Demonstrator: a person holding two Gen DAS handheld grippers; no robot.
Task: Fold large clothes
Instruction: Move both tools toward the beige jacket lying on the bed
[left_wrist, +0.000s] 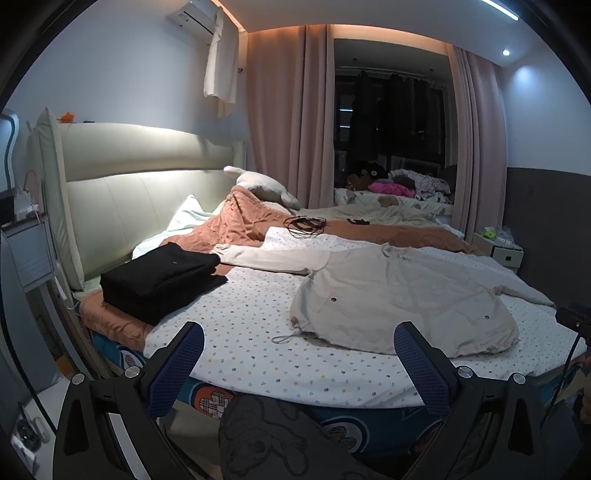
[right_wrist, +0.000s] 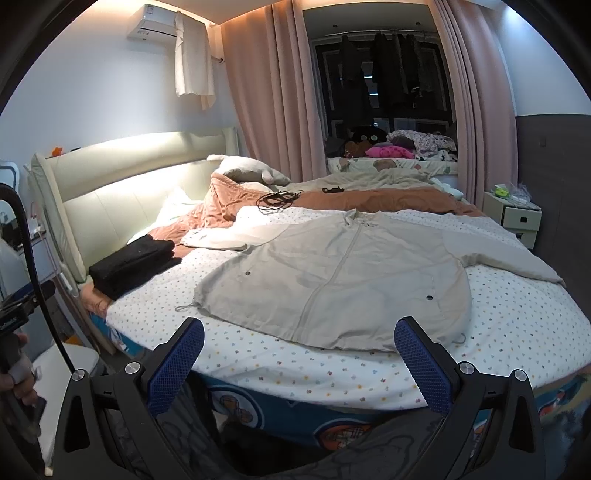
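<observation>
Left wrist view: the left gripper (left_wrist: 298, 345) hangs wide and empty over the bed (left_wrist: 240, 332) edge. The jacket (left_wrist: 399, 295) lies flat ahead to the right, black clothes (left_wrist: 162, 280) folded at left.

Right wrist view: the right gripper (right_wrist: 299, 341) stands wide and empty, just before the jacket's (right_wrist: 332, 273) hem, both sleeves spread.

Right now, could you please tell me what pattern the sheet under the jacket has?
The sheet is white with small multicoloured dots, clearest in the right wrist view.

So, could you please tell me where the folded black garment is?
In both views the folded black garment lies on the bed's left side, near the headboard, left of the spread beige jacket.
</observation>
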